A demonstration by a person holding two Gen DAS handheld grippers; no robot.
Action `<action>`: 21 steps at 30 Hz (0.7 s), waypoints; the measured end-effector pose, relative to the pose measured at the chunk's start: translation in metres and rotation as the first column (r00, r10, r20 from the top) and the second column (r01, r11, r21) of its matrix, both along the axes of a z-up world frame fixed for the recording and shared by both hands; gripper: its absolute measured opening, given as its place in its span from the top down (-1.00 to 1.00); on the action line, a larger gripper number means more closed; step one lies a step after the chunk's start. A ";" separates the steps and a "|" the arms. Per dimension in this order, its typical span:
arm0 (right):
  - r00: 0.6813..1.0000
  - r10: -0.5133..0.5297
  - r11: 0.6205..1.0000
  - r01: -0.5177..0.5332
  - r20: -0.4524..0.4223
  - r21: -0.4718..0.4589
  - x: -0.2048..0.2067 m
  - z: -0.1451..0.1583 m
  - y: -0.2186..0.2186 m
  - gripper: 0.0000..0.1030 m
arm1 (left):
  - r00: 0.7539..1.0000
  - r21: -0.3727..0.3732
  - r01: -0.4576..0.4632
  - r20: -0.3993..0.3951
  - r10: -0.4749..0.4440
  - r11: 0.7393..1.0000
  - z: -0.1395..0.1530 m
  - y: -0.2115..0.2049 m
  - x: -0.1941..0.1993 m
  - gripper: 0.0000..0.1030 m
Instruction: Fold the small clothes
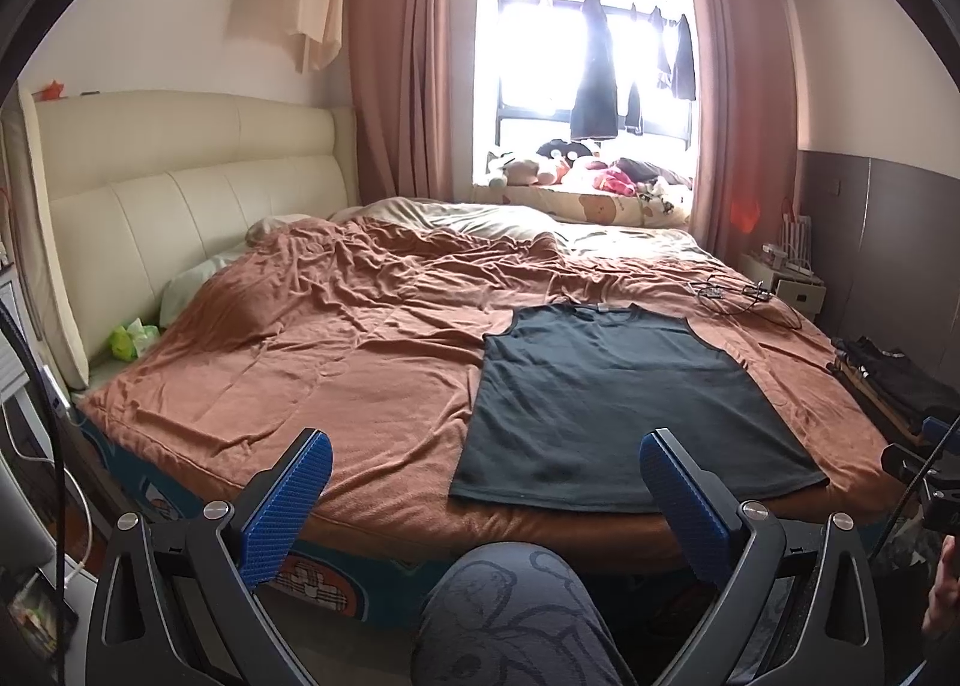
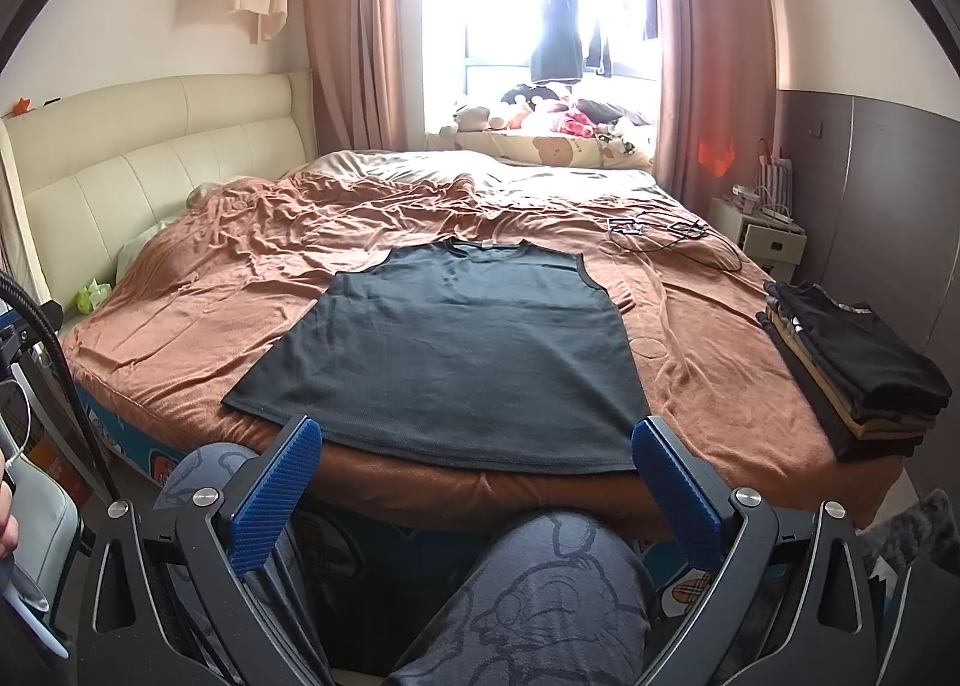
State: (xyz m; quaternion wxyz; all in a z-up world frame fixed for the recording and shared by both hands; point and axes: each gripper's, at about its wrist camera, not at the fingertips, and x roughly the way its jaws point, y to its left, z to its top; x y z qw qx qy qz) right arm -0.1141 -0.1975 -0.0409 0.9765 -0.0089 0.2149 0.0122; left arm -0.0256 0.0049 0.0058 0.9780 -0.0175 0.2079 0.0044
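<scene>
Both jaws wide, empty: left gripper point(image 1: 486, 461), right gripper point(image 2: 477, 446), short of dark sleeveless top point(image 2: 444, 350); folded stack point(image 2: 852, 362), probably shirts, right of it.

Bedrm: cream headboard point(image 1: 180, 170), pink curtains point(image 1: 402, 62) w/ bright window point(image 1: 540, 44), rust bedspread point(image 1: 336, 326).

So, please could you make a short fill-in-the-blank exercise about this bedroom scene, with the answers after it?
1. The dark sleeveless top lies spread flat on the ____ blanket.
2. The stack of folded clothes sits to the ____ of the top.
3. The left gripper and right gripper both have their jaws ____.
4. The finger pads are ____ in colour.

Answers: brown; right; open; blue
</scene>
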 end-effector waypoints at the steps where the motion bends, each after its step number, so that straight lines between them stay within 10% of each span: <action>1: 1.000 0.001 1.000 -0.001 0.000 0.000 0.000 0.000 0.000 -1.00 | 1.000 -0.001 -0.001 0.001 0.001 1.000 0.000 0.001 0.000 -1.00; 21: 1.000 -0.021 0.999 0.021 -0.013 0.028 0.028 -0.012 -0.017 -1.00 | 0.996 -0.035 -0.090 0.002 0.090 0.995 -0.010 0.014 0.024 -1.00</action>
